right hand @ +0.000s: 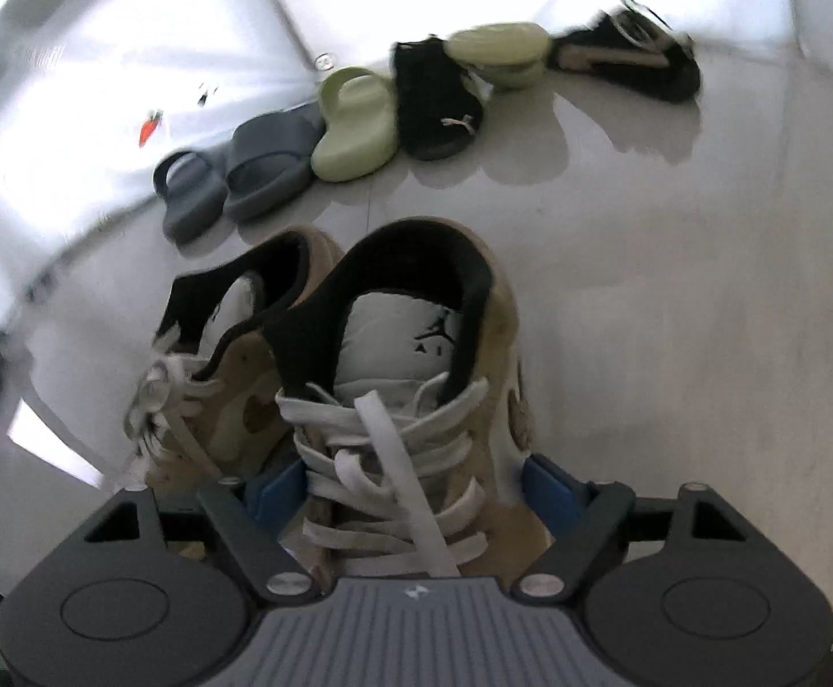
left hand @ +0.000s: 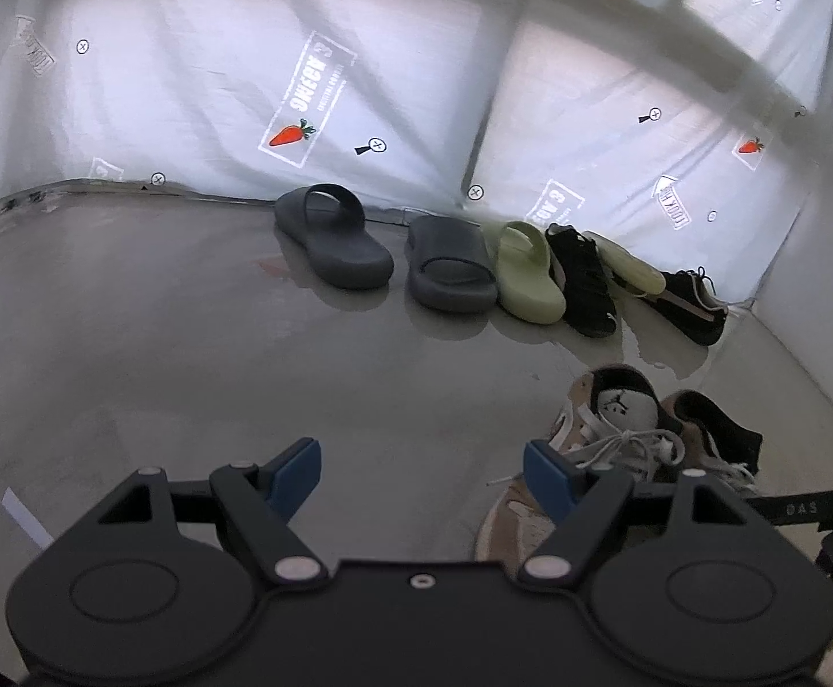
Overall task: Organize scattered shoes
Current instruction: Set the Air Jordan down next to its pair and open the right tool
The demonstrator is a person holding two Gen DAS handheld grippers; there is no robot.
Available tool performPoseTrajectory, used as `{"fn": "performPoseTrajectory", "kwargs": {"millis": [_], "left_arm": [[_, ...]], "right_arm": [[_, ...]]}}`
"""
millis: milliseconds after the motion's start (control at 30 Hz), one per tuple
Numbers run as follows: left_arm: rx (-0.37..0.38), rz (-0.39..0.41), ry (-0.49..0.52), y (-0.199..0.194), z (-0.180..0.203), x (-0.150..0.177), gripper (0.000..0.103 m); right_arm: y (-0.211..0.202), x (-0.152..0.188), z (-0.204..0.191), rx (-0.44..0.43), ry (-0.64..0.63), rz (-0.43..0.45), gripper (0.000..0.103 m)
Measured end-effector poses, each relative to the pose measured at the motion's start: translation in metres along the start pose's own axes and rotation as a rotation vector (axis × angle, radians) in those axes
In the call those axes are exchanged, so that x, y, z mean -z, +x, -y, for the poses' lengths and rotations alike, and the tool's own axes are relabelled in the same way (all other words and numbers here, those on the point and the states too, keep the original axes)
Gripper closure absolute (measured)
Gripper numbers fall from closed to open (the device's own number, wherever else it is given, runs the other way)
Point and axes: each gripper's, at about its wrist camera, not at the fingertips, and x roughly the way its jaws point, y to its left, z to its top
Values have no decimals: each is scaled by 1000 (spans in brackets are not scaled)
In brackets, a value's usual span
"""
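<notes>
Two tan sneakers with white laces stand side by side on the grey floor. My right gripper (right hand: 413, 486) straddles the laced front of the right-hand tan sneaker (right hand: 416, 355), with a blue pad against each of its sides. The other tan sneaker (right hand: 227, 378) stands just left of it, touching. My left gripper (left hand: 422, 475) hangs open and empty over bare floor, left of the same tan pair (left hand: 616, 418). Along the sheeted wall runs a row: two dark grey slides (left hand: 330, 240), a green slide (left hand: 528, 272), a black sneaker (left hand: 582, 280), a second green slide (left hand: 628, 266) tipped on edge, and another black sneaker (left hand: 691, 303).
A white printed sheet (left hand: 313, 86) covers the back wall and meets a side wall (left hand: 817, 240) in the right corner. Bare glossy floor (left hand: 187, 343) spreads left of the row and in front of it.
</notes>
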Motion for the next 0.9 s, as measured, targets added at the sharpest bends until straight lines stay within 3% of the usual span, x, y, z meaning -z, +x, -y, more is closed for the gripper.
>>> {"fn": "performPoseTrajectory", "kwargs": {"millis": [133, 433, 567, 600, 667, 700, 833, 900], "left_arm": [[-2, 4, 5, -2, 0, 0, 25], [-29, 23, 39, -8, -3, 0, 25], [-56, 35, 3, -11, -14, 0, 25], [-61, 40, -26, -9, -19, -2, 25], [-61, 48, -45, -7, -23, -5, 25], [-58, 53, -52, -7, -24, -7, 25], [-38, 53, -51, 6, -24, -15, 25], [-25, 48, -49, 14, -23, -19, 25]], "right_arm": [[11, -6, -14, -74, -26, -3, 21], [37, -32, -48, -117, -210, 19, 21], [18, -51, -22, -244, -15, 113, 14], [19, -52, -17, -220, 6, 122, 9], [23, -55, -7, -169, 44, 139, 9], [30, -56, -2, -156, 66, 118, 9], [63, -49, 12, -331, 123, -11, 7], [77, -38, -7, -294, 8, -11, 6]]}}
